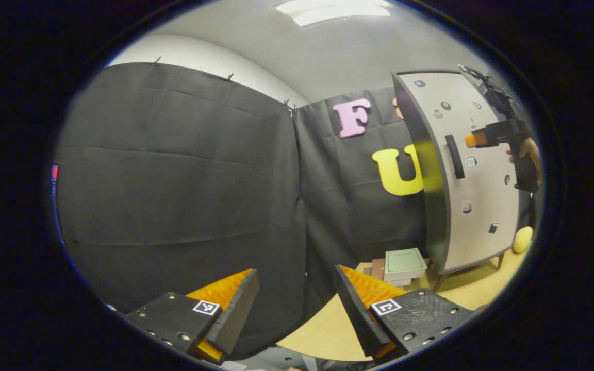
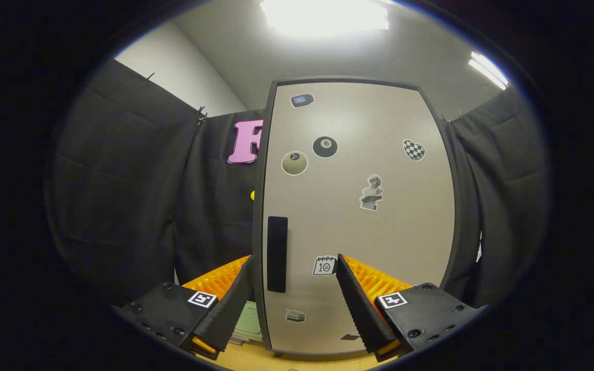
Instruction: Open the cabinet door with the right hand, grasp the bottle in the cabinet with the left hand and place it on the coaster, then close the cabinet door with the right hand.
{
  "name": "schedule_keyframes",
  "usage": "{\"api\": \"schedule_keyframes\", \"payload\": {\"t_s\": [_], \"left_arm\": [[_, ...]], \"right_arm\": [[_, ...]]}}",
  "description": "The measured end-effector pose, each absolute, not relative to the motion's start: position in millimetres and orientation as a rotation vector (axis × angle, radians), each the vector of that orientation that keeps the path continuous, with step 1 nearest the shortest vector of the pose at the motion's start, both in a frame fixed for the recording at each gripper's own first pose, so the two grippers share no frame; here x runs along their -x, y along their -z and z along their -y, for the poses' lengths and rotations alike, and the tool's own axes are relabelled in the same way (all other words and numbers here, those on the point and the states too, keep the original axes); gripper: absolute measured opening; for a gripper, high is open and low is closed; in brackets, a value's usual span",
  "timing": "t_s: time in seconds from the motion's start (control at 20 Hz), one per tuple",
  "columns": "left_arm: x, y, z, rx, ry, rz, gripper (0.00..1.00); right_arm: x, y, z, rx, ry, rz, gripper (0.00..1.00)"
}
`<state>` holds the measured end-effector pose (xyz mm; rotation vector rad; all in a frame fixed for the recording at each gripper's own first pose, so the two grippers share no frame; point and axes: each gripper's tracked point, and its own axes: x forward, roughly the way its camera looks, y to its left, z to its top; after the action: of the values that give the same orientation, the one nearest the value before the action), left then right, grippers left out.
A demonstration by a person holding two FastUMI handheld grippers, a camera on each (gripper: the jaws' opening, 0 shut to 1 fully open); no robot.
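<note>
Both claws are spread wide holding nothing, left gripper low over the table left of the cabinet, right gripper facing the shut cabinet door, handle between its fingers, untouched.

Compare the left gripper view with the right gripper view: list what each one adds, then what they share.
Left gripper view adds: the right gripper, held in a hand in front of the door, the cabinet's dark side panel, and a round yellow object beyond it. Right gripper view adds: readable stickers, such as a black eight-ball sticker and a checkered heart sticker. Shared: the shut beige cabinet door, its black vertical handle, and the wooden tabletop. The left gripper and the right gripper are both open.
</note>
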<state>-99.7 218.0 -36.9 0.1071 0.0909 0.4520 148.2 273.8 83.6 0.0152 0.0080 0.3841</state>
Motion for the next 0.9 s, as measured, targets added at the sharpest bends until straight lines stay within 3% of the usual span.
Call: {"api": "schedule_keyframes", "payload": {"t_s": [0.55, 0.8, 0.85, 0.9], "left_arm": [[104, 43, -227, -0.113, -0.516, -0.103, 0.89], [104, 45, -231, -0.106, -0.536, -0.109, 0.89], [106, 43, -231, -0.111, -0.54, -0.104, 0.89], [106, 39, -232, -0.117, -0.542, -0.098, 0.89]], "right_arm": [[-200, -68, -323, -0.019, -0.391, -0.082, 0.97], [-215, -49, -334, -0.026, -0.395, -0.184, 0.81], [-219, -46, -335, -0.026, -0.395, -0.194, 0.71], [-220, -46, -334, -0.02, -0.39, -0.205, 0.51]]}}
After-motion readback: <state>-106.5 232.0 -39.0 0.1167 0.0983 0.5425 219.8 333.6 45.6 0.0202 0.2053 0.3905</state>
